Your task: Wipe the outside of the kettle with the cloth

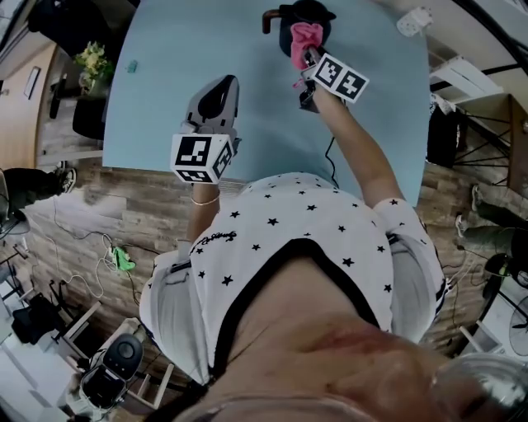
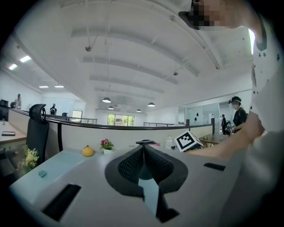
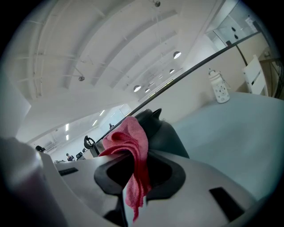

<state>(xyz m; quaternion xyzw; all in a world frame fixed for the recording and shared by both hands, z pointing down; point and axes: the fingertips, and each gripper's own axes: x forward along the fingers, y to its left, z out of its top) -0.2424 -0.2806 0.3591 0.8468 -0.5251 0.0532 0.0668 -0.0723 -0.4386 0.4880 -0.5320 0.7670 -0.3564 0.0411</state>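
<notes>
A dark kettle (image 1: pixel 309 21) with a brown handle stands at the far edge of the light blue table (image 1: pixel 165 82). My right gripper (image 1: pixel 307 62) is shut on a pink cloth (image 1: pixel 304 41) and holds it against the kettle's near side. In the right gripper view the cloth (image 3: pixel 132 146) hangs from the jaws against the kettle (image 3: pixel 162 133). My left gripper (image 1: pixel 216 95) hovers over the table to the left of the kettle, shut and holding nothing. In the left gripper view its jaws are pressed together, and the kettle's lid (image 2: pixel 145 142) peeks just above them.
A small green thing (image 1: pixel 131 67) lies near the table's left edge. A white bottle (image 3: pixel 218 86) stands at the far right of the table, a yellow fruit (image 2: pixel 88 151) and a small flower pot (image 2: pixel 106 146) at its back edge. A black cord (image 1: pixel 328 157) hangs off the near edge.
</notes>
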